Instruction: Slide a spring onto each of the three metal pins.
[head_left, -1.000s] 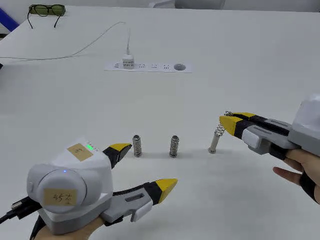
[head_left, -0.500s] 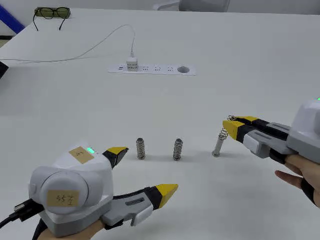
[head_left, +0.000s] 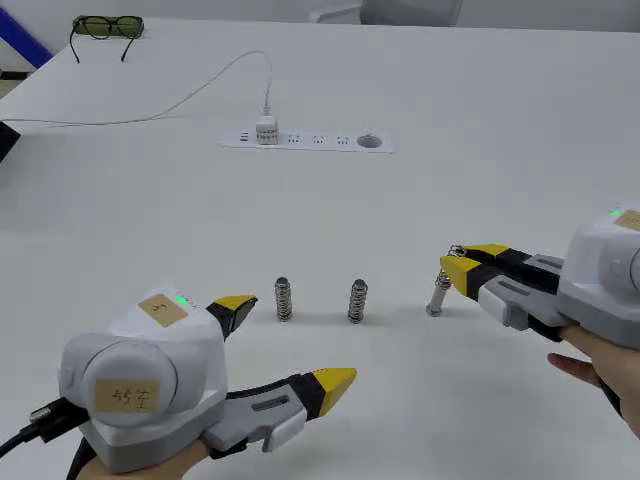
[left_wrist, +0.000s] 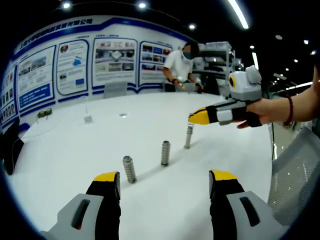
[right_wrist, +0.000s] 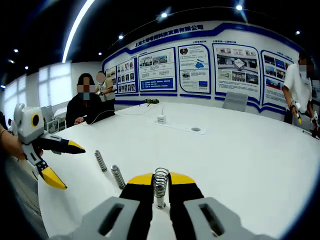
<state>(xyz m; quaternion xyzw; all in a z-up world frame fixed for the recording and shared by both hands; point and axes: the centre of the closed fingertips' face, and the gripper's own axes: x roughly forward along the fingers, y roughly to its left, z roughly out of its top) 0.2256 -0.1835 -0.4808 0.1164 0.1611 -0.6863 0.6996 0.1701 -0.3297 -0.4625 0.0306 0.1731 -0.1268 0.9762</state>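
Two metal pins (head_left: 284, 298) (head_left: 357, 300) stand upright on the white table, each with a spring on it. The third pin (head_left: 437, 292) stands to their right, leaning slightly. My right gripper (head_left: 460, 260) is at its top, shut on a spring (right_wrist: 160, 180) that sits over the pin's upper end (right_wrist: 160, 202). My left gripper (head_left: 288, 340) hovers open and holds nothing, in front of the two sprung pins (left_wrist: 129, 169) (left_wrist: 165, 153). In the left gripper view the right gripper (left_wrist: 199, 116) touches the third pin (left_wrist: 188, 136).
A white power strip (head_left: 330, 141) with a plugged charger (head_left: 266, 130) and cable lies further back on the table (head_left: 480, 150). Dark glasses (head_left: 105, 25) rest at the far left corner. People stand in the room beyond.
My right gripper has come down a little with the spring at the third pin's top. The left gripper has stayed put, open.
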